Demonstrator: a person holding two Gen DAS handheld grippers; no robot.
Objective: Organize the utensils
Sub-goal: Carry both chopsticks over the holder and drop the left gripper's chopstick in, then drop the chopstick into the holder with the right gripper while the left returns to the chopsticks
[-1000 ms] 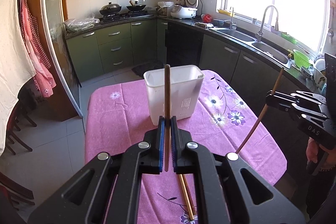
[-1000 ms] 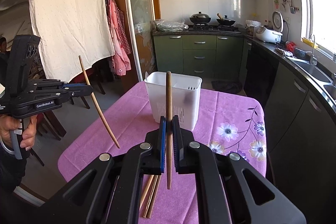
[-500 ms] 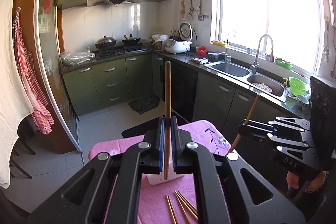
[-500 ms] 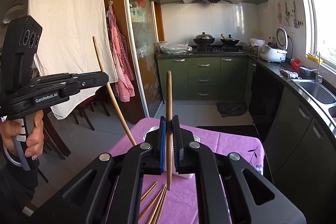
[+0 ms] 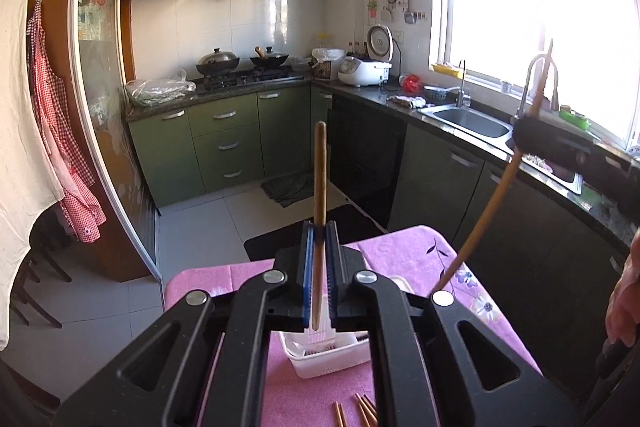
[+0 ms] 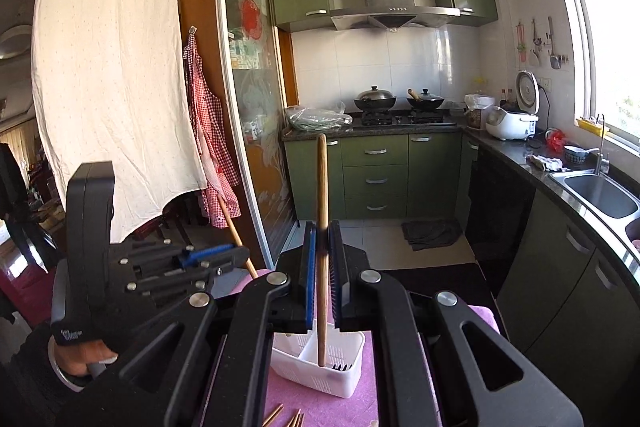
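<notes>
My left gripper (image 5: 319, 239) is shut on a wooden chopstick (image 5: 320, 187) held upright above the white utensil holder (image 5: 320, 363) on the pink table. My right gripper (image 6: 322, 239) is shut on another wooden chopstick (image 6: 321, 195), its lower tip over the holder (image 6: 320, 367), which has a divider and dark items inside. The right gripper also shows in the left wrist view (image 5: 520, 137) with its chopstick (image 5: 488, 203) slanting down. The left gripper shows in the right wrist view (image 6: 236, 253) with its chopstick (image 6: 234, 231).
Several loose chopsticks (image 5: 360, 413) lie on the pink flowered tablecloth (image 5: 420, 251) in front of the holder; they also show in the right wrist view (image 6: 288, 417). Green kitchen cabinets (image 6: 376, 179), a sink (image 5: 468, 119) and chairs surround the table.
Both grippers have risen and tilted, so the holder now sits low beneath them. Each chopstick's lower end now hangs over the holder. Both grips are unchanged.
</notes>
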